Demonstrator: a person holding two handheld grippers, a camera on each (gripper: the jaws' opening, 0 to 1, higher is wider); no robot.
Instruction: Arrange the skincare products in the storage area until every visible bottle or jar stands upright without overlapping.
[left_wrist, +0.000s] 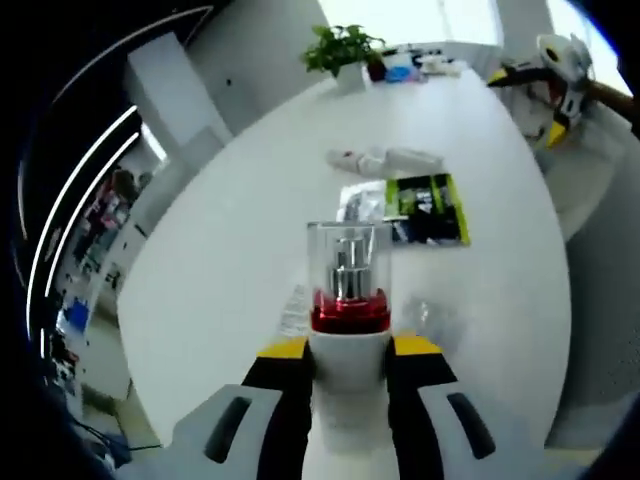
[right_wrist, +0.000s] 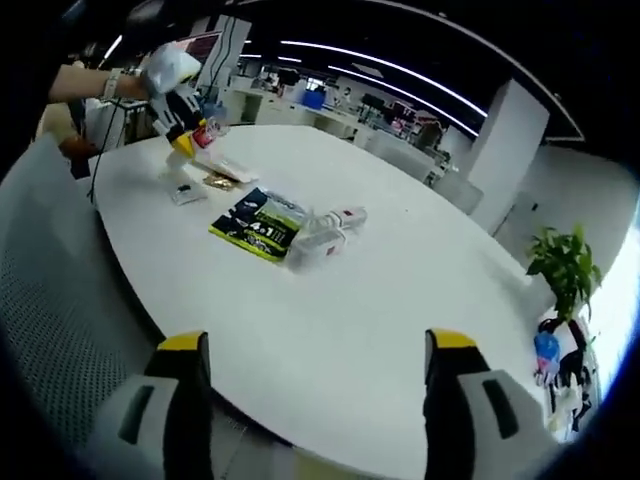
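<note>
My left gripper is shut on a white bottle with a red collar, silver pump and clear cap, held upright above the white table. Beyond it lie white tubes and a green-and-black packet. In the right gripper view, my right gripper stands open over the table's near edge, nothing between its fingers. The left gripper with the bottle shows at the far left, held by a person's hand. The packet and white tubes lie mid-table.
A potted plant and small items stand at the table's far end. The other gripper shows at upper right. Flat sachets lie near the left gripper. A plant and clutter sit at right.
</note>
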